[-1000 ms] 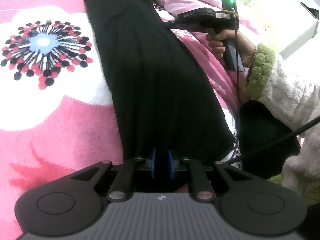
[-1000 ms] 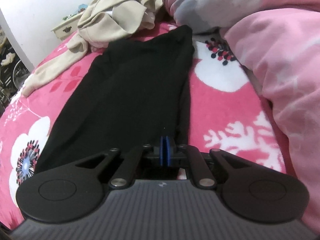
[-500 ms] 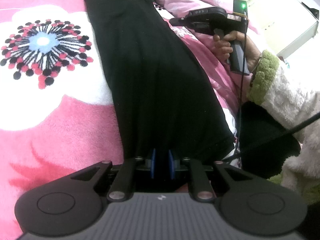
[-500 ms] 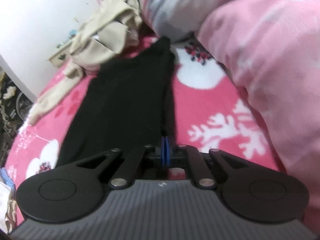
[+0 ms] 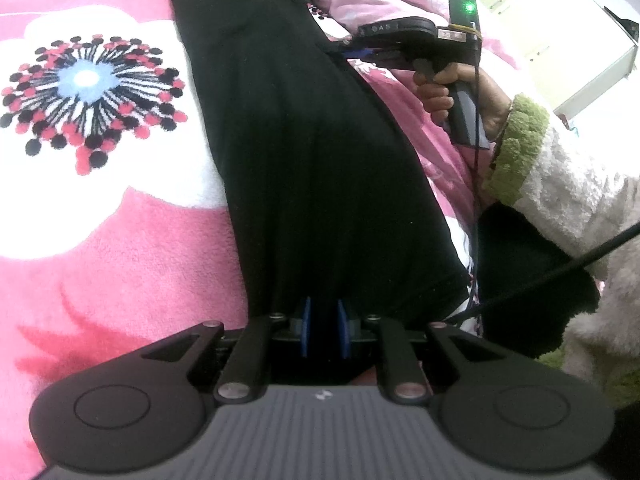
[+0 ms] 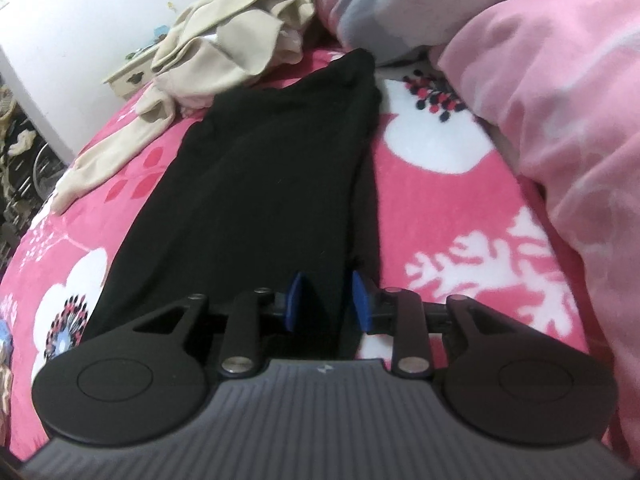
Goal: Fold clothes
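On the bed's pink flowered blanket a black garment lies stretched out long and flat, with beige clothes heaped at its far end. The left tool pinches the garment's near edge between its blue pads. The right tool is opening, its pads parted on either side of the garment's edge without pressing it.

The black garment is looking like matt, soft knit cloth; the pink blanket is showing a fuzzy fleece pile; the sleeve is looking plush.
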`<state>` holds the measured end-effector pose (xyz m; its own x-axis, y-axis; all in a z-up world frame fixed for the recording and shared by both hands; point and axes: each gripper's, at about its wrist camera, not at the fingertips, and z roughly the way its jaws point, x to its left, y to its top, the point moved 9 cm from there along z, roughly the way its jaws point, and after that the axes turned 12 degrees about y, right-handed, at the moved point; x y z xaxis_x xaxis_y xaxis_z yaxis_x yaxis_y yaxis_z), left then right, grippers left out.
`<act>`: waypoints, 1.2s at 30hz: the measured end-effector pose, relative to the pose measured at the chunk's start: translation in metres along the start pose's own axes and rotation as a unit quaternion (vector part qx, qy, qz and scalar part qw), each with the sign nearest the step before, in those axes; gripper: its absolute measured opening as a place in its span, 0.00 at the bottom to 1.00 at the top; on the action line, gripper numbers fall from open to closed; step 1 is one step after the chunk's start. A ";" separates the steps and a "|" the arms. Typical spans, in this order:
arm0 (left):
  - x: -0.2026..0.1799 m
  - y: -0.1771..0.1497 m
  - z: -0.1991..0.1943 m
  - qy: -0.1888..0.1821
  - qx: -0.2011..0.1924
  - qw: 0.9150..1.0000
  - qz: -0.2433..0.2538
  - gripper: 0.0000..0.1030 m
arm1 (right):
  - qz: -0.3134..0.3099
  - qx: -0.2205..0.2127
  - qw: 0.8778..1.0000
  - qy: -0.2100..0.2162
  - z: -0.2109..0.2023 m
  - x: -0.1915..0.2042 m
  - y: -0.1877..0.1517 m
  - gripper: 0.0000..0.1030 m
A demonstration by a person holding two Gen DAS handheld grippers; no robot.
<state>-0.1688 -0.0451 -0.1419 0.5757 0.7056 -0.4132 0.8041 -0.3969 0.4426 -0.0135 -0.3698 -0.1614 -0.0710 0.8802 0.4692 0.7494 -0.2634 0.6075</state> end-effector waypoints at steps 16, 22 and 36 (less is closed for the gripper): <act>0.004 -0.001 -0.022 0.004 -0.003 1.000 -0.002 0.19 | 0.106 -0.022 0.994 -0.001 -0.055 -0.009 -0.011 0.07; 0.018 -0.001 -0.040 0.023 -0.021 0.999 -0.019 0.20 | 0.106 0.046 0.992 0.048 -0.073 0.029 -0.063 0.07; 0.023 -0.028 -0.019 0.025 0.032 0.996 -0.074 0.20 | 0.039 0.174 0.984 0.022 -0.087 0.097 -0.154 0.07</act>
<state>-0.1808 -0.0069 -0.1483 0.4436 0.7866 -0.4294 0.8881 -0.3216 0.3284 -0.1929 -0.2778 -0.1541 -0.0272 0.8428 0.5375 0.9331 -0.1715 0.3161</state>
